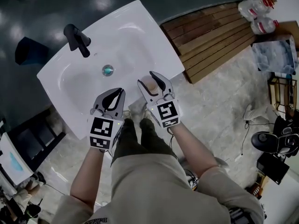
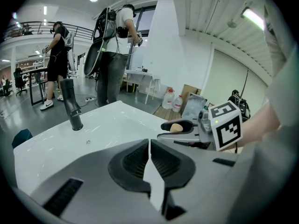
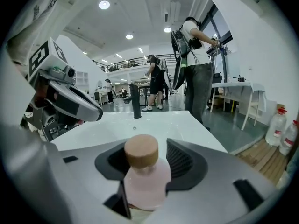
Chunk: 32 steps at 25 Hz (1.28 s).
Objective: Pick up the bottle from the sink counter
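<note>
Grey floor tiles surround a white sink desk [image 1: 140, 27] in the head view. The bottle [image 1: 151, 83] stands at its near edge, inside the right claw [image 1: 145, 78], with the left claw [image 1: 119, 94] just beside it.

Left gripper view: the 2 jaws are closed together on nothing, with the sink beyond them.

Right gripper view: the right claw is spread wide around the bottle, and its pads seem to touch the pale pink body below the tan cap [image 3: 141, 150]. The bottle looks light and smooth, probably slippery plastic. Gripping the body, not the cap, seems safest.
</note>
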Available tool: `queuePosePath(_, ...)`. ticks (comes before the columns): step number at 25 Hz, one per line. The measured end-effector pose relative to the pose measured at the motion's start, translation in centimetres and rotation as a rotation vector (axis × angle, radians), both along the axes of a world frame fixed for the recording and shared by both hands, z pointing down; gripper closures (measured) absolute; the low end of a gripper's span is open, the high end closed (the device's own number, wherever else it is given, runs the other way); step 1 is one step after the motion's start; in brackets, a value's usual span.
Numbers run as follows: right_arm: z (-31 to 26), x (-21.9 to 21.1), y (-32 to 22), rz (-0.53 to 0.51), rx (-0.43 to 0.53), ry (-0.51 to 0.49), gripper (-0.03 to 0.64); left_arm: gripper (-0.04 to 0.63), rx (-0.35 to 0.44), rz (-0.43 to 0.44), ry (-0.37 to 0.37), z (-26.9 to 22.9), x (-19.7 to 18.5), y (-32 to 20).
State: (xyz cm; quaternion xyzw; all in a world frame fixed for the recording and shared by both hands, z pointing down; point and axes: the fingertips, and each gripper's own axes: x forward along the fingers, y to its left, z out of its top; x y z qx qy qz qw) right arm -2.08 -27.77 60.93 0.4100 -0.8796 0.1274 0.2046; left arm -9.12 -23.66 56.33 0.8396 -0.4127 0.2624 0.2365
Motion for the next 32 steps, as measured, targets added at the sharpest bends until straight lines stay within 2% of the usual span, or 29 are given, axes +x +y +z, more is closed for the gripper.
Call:
queuePosePath(13,-0.2,-0.1,0.1,0.013,0.025,0.05,0.468,0.58,-0.035,0.018,0.006,0.9,0.8,1.4)
queuePosePath(18,-0.3,-0.2,-0.1,0.022,0.025,0.063,0.485,0.58,-0.026,-0.007,0.011,0.6,0.3,1.3)
queuePosePath(27,-0.3,-0.6,0.2,0.005,0.08,0.137,0.526,0.58,-0.04,-0.016,0.018,1.4,0.1,1.7)
queuePosePath(32,-0.3,-0.5,0.0,0.016,0.066,0.128,0.532,0.58,-0.044,-0.011,0.015,1.6,-0.2,1.9)
